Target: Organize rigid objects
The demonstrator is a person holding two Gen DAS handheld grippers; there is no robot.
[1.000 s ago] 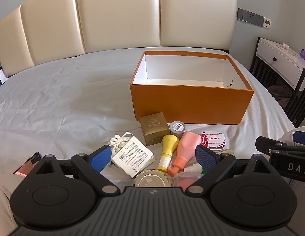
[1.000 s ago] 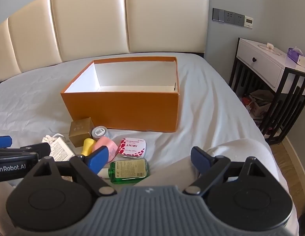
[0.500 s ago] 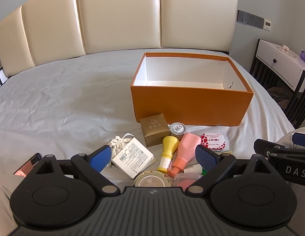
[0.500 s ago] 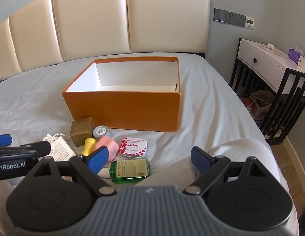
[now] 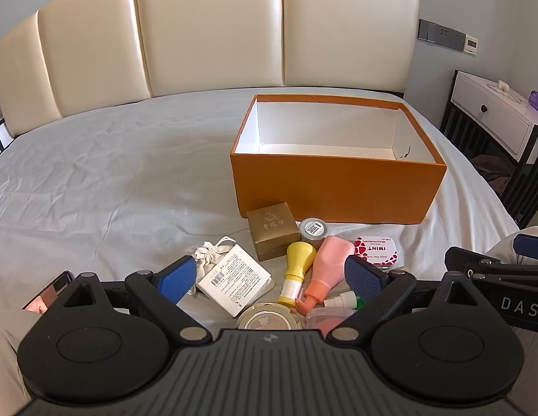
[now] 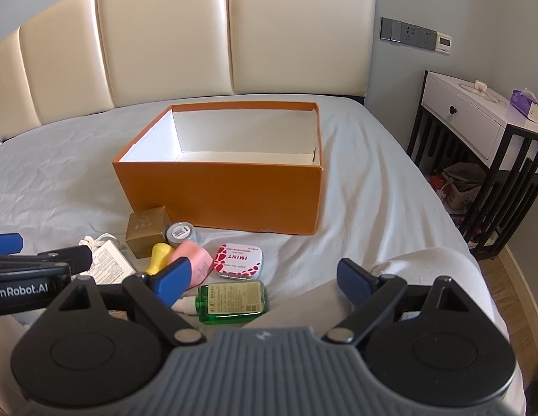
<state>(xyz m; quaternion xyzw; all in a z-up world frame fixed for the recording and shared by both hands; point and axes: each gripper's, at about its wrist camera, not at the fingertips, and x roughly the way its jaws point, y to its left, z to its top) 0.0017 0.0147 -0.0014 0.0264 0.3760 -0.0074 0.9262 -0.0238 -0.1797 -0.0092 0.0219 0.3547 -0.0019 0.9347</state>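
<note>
From the left wrist view, the left tongs (image 5: 269, 276) hang spread wide and hold nothing, poised low over a cluster of small items on the bed (image 5: 113, 173). That cluster lies just in front of the orange box (image 5: 335, 190), whose white inside looks bare, so I judge it to be the place for the goods and the sorting not yet begun. Between the blue pads lie a white carton (image 5: 234, 279) with a barcode and fine print too small to read, a yellow bottle (image 5: 296, 270) and a pink bottle (image 5: 324, 267) on their sides. A gold box (image 5: 273, 230) bears an embossed mark that I cannot read. A small round jar (image 5: 313, 230) carries a barcode sticker. The red and white tin (image 5: 374, 250) reads "IMINT". The neighbouring tool at the right edge shows "DAS".

From the right wrist view, the right tongs (image 6: 265, 279) are likewise wide apart and empty, aimed toward the cluster's right side. A green bottle (image 6: 232, 302) lies flat just beside the tin, its yellow label illegible. The other tool's arm reads "enRobot.AI".
</note>
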